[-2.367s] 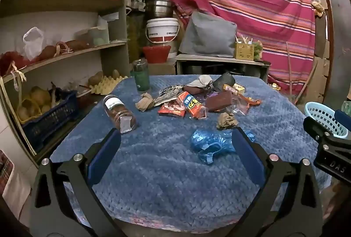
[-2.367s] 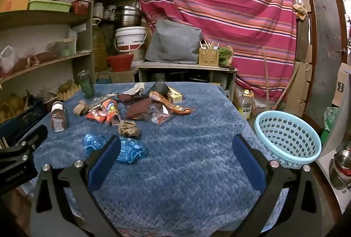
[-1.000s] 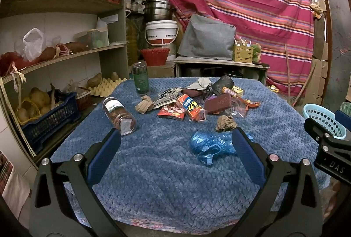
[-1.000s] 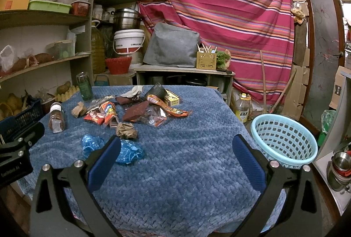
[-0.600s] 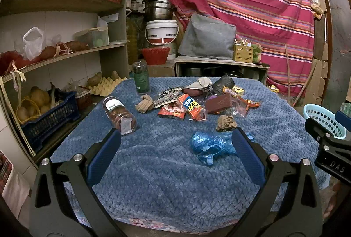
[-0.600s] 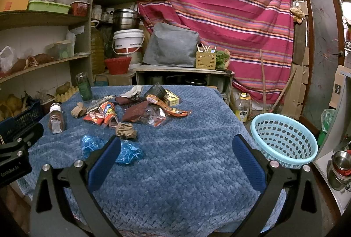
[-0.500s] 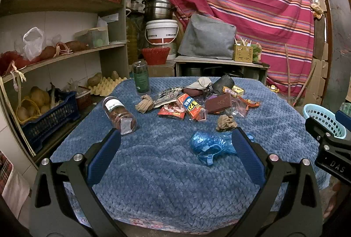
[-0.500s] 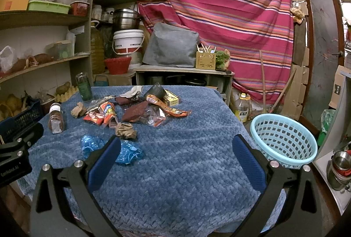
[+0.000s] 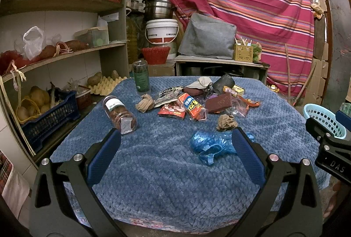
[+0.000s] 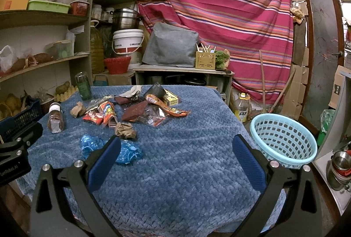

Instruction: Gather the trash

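Nothing's moved in the last couple of seconds. Table [image 10: 197, 171] still littered, basket [image 10: 283, 140] off its right edge, empty. Both my grippers, left gripper [image 9: 175, 149] and right gripper [image 10: 176, 149], spread wide, holding nothing. Blue bag [image 9: 210, 144] nearest; collection not started.

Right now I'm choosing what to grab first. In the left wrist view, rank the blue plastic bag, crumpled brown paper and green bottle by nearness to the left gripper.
1. blue plastic bag, beside the left gripper's right finger.
2. crumpled brown paper, just behind it.
3. green bottle, far left, upright.
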`<state>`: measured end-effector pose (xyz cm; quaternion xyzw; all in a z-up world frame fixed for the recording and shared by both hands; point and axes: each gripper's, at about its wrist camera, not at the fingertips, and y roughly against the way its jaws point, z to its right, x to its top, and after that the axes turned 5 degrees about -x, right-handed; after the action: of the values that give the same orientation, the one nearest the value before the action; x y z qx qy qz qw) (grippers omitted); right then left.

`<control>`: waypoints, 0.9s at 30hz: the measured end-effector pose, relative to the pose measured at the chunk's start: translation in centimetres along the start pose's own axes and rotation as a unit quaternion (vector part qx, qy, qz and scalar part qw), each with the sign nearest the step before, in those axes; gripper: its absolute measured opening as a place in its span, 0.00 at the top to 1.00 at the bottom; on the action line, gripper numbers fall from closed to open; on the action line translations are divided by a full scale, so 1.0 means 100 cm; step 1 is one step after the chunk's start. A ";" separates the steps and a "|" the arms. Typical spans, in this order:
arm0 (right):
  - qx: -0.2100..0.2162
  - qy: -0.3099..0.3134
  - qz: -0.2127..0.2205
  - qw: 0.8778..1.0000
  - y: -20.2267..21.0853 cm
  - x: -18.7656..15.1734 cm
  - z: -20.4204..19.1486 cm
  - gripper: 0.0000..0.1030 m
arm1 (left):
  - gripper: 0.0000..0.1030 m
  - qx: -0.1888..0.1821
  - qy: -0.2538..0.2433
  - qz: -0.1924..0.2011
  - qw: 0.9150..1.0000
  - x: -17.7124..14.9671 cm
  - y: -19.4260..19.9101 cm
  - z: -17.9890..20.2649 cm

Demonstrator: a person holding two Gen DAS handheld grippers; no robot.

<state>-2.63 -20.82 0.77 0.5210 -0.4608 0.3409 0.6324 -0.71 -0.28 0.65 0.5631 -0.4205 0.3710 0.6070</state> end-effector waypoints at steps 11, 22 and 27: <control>-0.001 0.001 0.000 1.000 0.001 0.000 0.001 0.04 | 0.05 0.000 0.000 0.000 1.000 0.000 0.000 0.000; 0.000 -0.001 -0.001 1.000 0.001 0.000 0.004 0.04 | 0.05 0.002 0.001 -0.005 1.000 -0.004 -0.001 -0.010; -0.012 0.012 -0.001 1.000 -0.002 -0.001 0.007 0.04 | 0.05 0.002 0.000 -0.015 1.000 -0.008 -0.007 -0.017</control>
<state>-2.62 -21.49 0.63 0.5093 -0.4568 0.3411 0.6446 -0.20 1.41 -0.33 0.5708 -0.4115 0.3625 0.6111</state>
